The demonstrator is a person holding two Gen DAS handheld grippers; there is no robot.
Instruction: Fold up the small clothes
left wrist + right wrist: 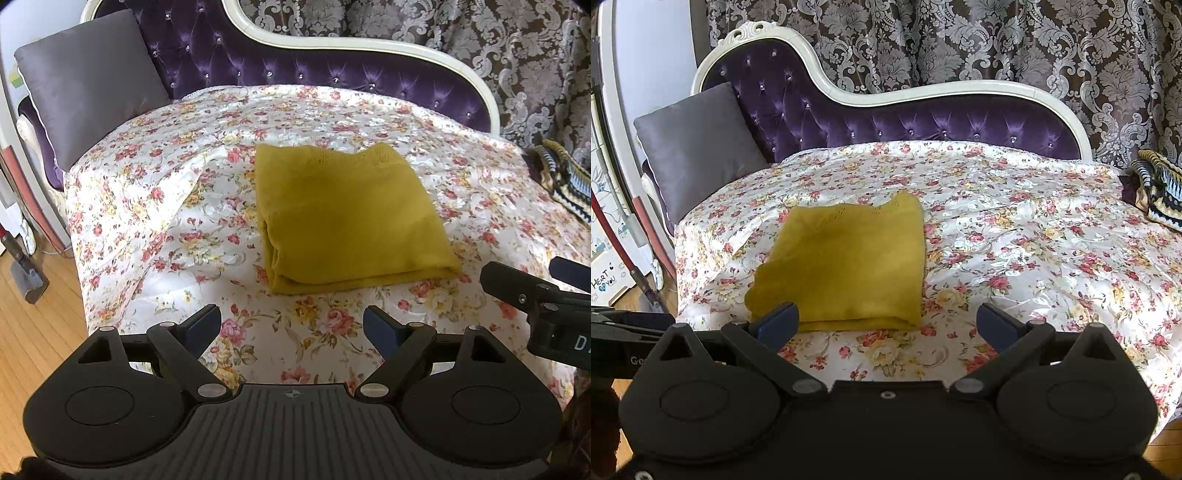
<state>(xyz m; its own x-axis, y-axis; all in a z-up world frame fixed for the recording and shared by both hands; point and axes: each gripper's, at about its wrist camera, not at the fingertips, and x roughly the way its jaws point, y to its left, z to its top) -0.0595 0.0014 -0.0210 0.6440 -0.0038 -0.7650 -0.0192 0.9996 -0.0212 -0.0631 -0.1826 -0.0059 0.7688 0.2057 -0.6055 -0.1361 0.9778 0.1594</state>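
Only left view shows yellow garment side folds, right gripper.

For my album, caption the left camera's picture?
Open left gripper facing a folded mustard garment on a floral sheet.

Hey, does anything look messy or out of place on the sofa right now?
Nothing much stands out. The mustard garment lies folded in a neat rectangle on the floral cover, though the cover is wrinkled to its left. Both the left tongs and the right tongs are open, holding nothing.
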